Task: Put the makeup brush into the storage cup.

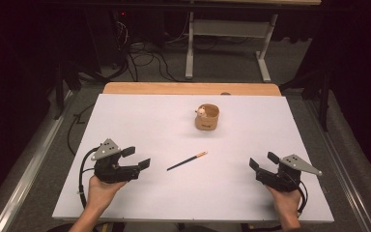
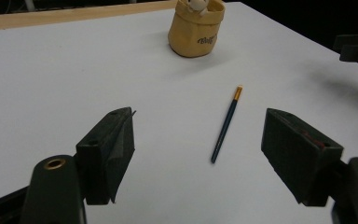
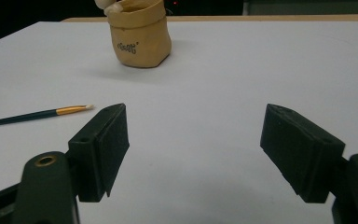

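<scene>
We record both grippers resting low over the near part of the white table (image 1: 140, 116), one toward each near corner, each held in a hand that enters from the near edge. The left gripper (image 1: 136, 157) sits toward the near left corner with its jaws spread wide and nothing between them; in the left gripper view the two black pads stand well apart with bare table surface in the gap. The right gripper (image 1: 263, 161) sits toward the near right corner, likewise with jaws wide apart and empty, which the right gripper view confirms. Between the two, roughly midway along the table's width and somewhat nearer the near edge than the far one, lies a thin paintbrush (image 1: 187, 161), flat on the surface, dark handle pointing toward the near left and its gold ferrule and pale tip angled toward the far right. It is nearer the left gripper than the right, but touches neither. In the left gripper view the paintbrush (image 2: 225, 125) lies ahead of the jaws, within the line of the gap. In the right gripper view its tip end (image 3: 70, 110) shows at the left, just beyond the left jaw. A small tan pouch (image 1: 207, 117) stands upright toward the far edge, near the middle of the table's width, well apart from the paintbrush; a small pale figure peeks over its rim, and dark lettering on its side is too small to read.
</scene>
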The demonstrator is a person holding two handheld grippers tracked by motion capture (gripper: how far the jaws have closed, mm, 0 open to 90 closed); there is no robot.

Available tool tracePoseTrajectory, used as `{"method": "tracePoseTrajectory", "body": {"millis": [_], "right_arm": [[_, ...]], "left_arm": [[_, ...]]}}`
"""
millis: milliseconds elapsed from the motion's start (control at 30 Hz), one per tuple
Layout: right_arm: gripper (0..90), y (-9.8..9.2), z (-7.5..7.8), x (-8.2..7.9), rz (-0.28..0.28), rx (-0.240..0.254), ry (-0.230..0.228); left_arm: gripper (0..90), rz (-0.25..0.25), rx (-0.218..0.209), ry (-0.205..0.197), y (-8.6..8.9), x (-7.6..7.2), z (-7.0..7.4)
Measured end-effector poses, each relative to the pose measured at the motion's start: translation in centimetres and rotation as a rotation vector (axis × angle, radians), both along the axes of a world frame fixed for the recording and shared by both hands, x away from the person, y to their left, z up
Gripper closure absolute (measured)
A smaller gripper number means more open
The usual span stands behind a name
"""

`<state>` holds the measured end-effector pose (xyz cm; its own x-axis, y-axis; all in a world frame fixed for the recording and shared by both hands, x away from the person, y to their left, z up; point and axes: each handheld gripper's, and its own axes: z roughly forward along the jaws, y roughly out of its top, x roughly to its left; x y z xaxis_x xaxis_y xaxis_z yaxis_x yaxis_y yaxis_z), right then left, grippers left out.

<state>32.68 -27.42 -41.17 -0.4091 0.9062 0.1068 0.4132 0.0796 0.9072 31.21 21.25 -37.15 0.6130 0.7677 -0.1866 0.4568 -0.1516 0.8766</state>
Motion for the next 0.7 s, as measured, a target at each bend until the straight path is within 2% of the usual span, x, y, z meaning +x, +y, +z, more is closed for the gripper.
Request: {"method": "tracePoseTrajectory", "body": {"millis": [400,700], "right_arm": [[25.4,-0.1,0.0,0.0,-0.001,-0.001,-0.001],[25.4,-0.1,0.0,0.0,0.002,0.0,-0.004]], "left_arm": [[26.0,-0.014,-0.028,-0.001,-0.9,0.6,0.5],[25.8,-0.036,-0.025,0.0,-1.8,1.1,0.7]]}}
